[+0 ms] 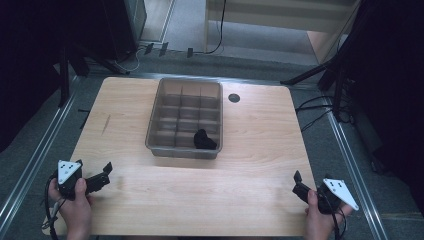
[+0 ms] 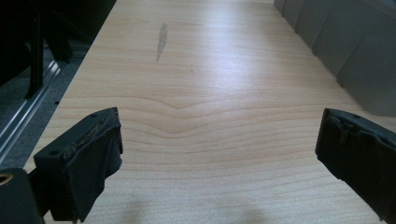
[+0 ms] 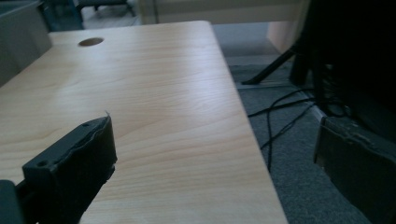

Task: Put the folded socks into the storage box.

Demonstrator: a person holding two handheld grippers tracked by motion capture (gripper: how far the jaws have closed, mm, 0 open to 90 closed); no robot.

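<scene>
Both grippers — left (image 1: 106, 169) and right (image 1: 297, 177) — rested released at the table's (image 1: 250, 150) near corners, well apart from the bin (image 1: 184, 118); reaching its black thing (image 1: 204, 140) called for a straight-down entry into that compartment.

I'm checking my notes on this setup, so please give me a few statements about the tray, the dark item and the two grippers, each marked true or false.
1. The grey divided tray sits on the wooden table. True.
2. The black object lies on the bare table beside the tray. False: it lies inside the tray, in a near right compartment.
3. The left gripper is open with nothing between its jaws. True.
4. The right gripper is shut on the black object. False: it is open, apart from it, at the table's near right edge.
5. A round hole in the tabletop lies right of the tray. True.
</scene>
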